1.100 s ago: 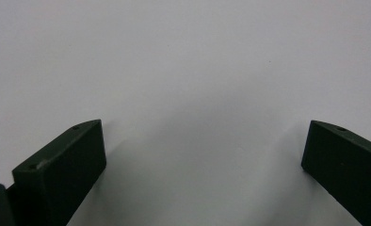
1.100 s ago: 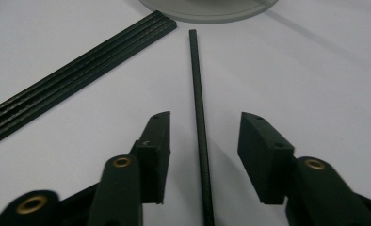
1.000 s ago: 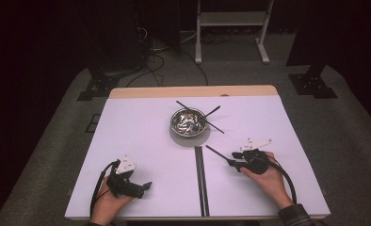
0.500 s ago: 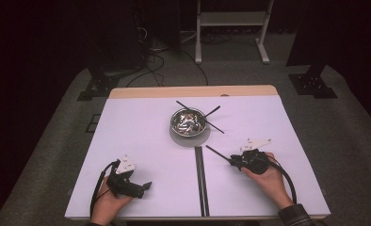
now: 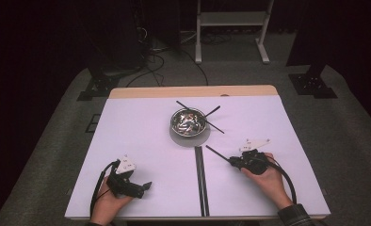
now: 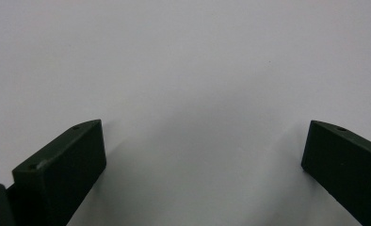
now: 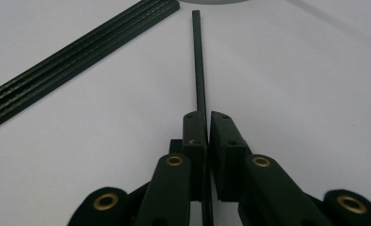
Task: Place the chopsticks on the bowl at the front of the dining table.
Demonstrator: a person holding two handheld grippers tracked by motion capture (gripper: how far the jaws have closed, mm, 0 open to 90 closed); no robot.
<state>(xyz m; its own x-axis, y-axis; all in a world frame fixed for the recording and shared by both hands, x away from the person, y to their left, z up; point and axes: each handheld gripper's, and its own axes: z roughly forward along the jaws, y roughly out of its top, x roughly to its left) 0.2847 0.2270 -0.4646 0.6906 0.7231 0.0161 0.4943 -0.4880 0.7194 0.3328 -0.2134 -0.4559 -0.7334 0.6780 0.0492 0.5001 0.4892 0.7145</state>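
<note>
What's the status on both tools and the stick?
Right tool just closed on a thin black stick, pointing toward the bowl. Left tool open, empty, over bare table. Nothing in the way.

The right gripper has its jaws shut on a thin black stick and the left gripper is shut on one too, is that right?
Not quite. The right gripper is indeed closed on a thin black stick, its jaws having just been closing. The left gripper, though, is open: the left gripper view shows its jaws wide apart with nothing between them, just bare white table.
</note>
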